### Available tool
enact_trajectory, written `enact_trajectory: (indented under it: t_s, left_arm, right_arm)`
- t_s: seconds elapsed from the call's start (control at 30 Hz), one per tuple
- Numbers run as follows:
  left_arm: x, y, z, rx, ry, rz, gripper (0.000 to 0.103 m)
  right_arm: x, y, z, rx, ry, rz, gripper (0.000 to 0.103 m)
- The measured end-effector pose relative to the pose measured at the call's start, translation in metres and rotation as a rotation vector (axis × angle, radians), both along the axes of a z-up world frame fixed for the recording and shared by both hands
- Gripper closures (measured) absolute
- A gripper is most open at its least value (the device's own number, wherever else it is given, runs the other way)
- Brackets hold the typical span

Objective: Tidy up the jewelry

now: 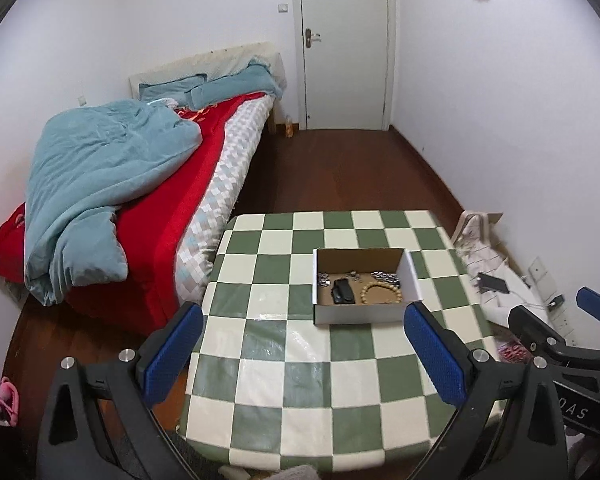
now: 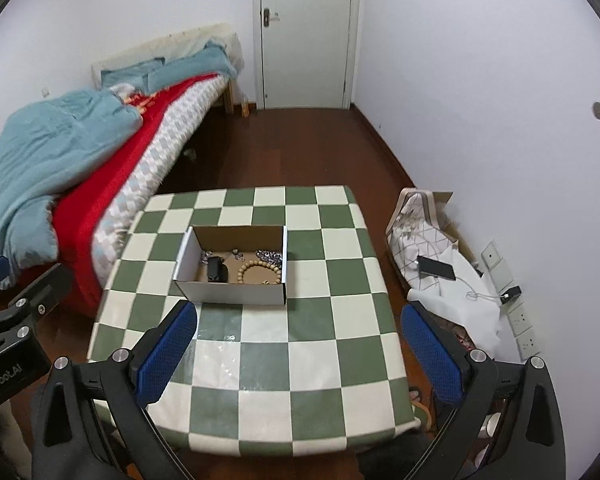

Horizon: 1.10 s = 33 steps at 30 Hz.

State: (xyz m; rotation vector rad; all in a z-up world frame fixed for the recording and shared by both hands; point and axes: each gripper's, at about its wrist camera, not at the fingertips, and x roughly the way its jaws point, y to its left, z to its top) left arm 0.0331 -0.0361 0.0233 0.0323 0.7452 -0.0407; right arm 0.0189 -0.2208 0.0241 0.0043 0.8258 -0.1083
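Left gripper (image 1: 304, 344), black-framed with blue pads, hovering above the near half of the green-and-white checked tablecloth (image 1: 268, 392), jaws wide apart and empty, probably held back for a clear look at the work. Further right, open white cardboard box (image 1: 364, 314), brown inside, set mid-table within reach of both tools, already holding a wooden bead bracelet (image 1: 381, 293), a small black case (image 1: 343, 291) and silvery chain pieces (image 1: 386, 278), seemingly gathered to stay together. Right gripper (image 2: 300, 354) likewise spread and empty, poised short of the box.
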Motion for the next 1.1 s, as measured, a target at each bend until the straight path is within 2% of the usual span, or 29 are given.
enact_trajectory:
  t_s: [0.3, 0.57, 0.8, 1.1]
  left_arm:
    - [-0.052, -0.002, 0.036, -0.029, -0.035, -0.03, 0.0]
    - [-0.071, 0.0, 0.048, -0.04, -0.028, -0.052, 0.0]
    - [-0.067, 0.005, 0.049, -0.029, -0.006, -0.044, 0.0]
    - [-0.037, 0.007, 0.049, -0.022, 0.0, -0.019, 0.0]
  right_arm:
    - [-0.072, -0.006, 0.043, -0.014, -0.071, -0.031, 0.0]
    - [-0.106, -0.009, 0.068, -0.022, -0.092, -0.038, 0.0]
    - [-0.102, -0.008, 0.072, -0.001, -0.072, -0.037, 0.0]
    - [-0.061, -0.008, 0.067, 0.0, -0.056, -0.033, 0.0]
